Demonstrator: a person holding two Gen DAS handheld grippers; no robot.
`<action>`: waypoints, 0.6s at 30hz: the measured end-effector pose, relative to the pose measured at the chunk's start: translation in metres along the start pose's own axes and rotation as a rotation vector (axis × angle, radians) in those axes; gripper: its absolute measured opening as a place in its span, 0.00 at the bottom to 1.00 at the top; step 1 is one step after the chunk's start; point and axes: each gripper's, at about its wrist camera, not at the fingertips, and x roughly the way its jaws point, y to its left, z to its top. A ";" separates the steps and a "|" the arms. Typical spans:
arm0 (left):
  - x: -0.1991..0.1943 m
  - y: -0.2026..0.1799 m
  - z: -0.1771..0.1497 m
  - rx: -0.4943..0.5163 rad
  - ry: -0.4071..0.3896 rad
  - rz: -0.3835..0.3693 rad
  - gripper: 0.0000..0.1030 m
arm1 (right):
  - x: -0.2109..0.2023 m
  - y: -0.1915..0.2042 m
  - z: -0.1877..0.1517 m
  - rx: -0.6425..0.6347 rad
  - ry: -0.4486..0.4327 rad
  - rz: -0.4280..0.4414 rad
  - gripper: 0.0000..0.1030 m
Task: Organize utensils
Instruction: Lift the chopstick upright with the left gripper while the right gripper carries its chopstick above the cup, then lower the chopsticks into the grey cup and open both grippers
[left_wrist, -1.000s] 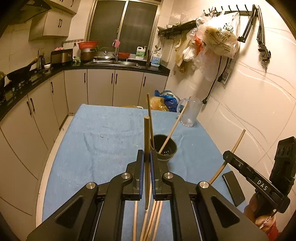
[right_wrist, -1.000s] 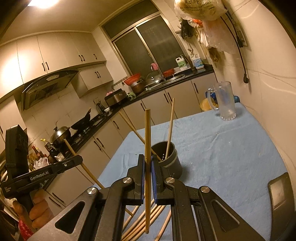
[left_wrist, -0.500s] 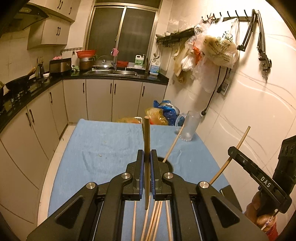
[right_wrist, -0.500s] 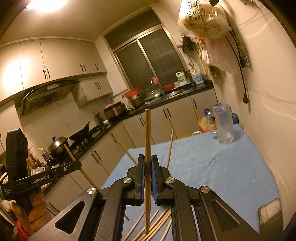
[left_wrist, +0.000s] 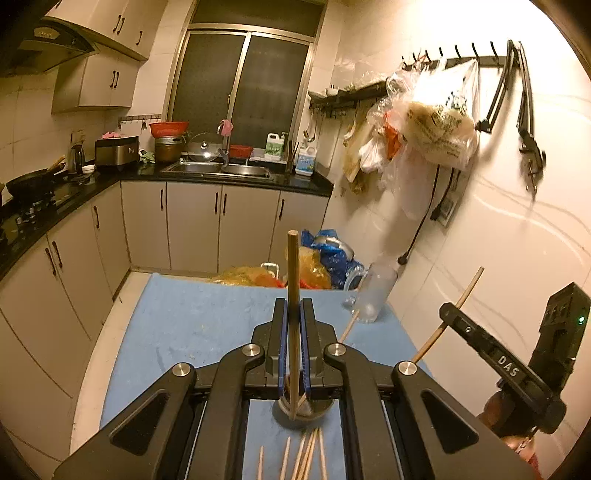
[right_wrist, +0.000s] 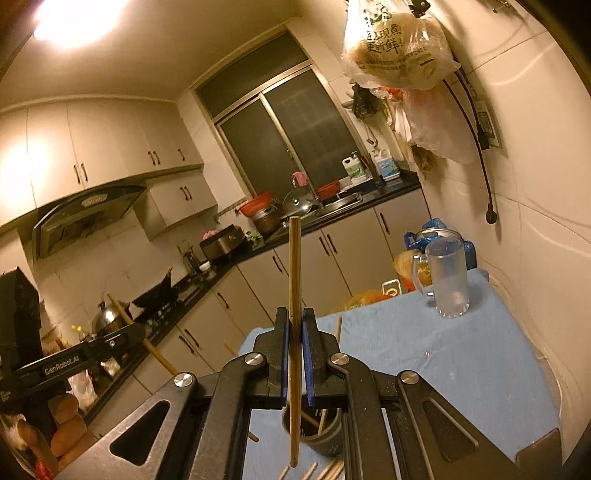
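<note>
The left gripper (left_wrist: 293, 343) and the right gripper (right_wrist: 294, 347) are both matte black, with blue pads on the inner faces of the fingers (left_wrist: 281, 343) and round silver screws on the linkage arms. The left gripper carries white "GenRobot.AI" lettering, the right one "DAS" and a small green light.

A table with a blue cloth (left_wrist: 192, 325) fills the lower middle of both views. A dark round cup (right_wrist: 327, 441) stands on it near the bottom middle, with sticks inside. More loose sticks (left_wrist: 308, 456) lie flat on the cloth at the bottom edge. A clear glass mug (right_wrist: 448, 277) stands at the far end, on the right of the frame.
</note>
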 end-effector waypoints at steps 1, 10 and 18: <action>0.003 0.000 0.002 -0.003 -0.004 0.000 0.06 | 0.004 -0.001 0.003 0.008 -0.005 -0.006 0.07; 0.046 0.005 -0.003 -0.040 0.037 -0.026 0.06 | 0.043 -0.012 0.006 0.026 0.000 -0.059 0.07; 0.086 0.007 -0.028 -0.038 0.129 -0.027 0.06 | 0.077 -0.028 -0.016 0.044 0.092 -0.082 0.07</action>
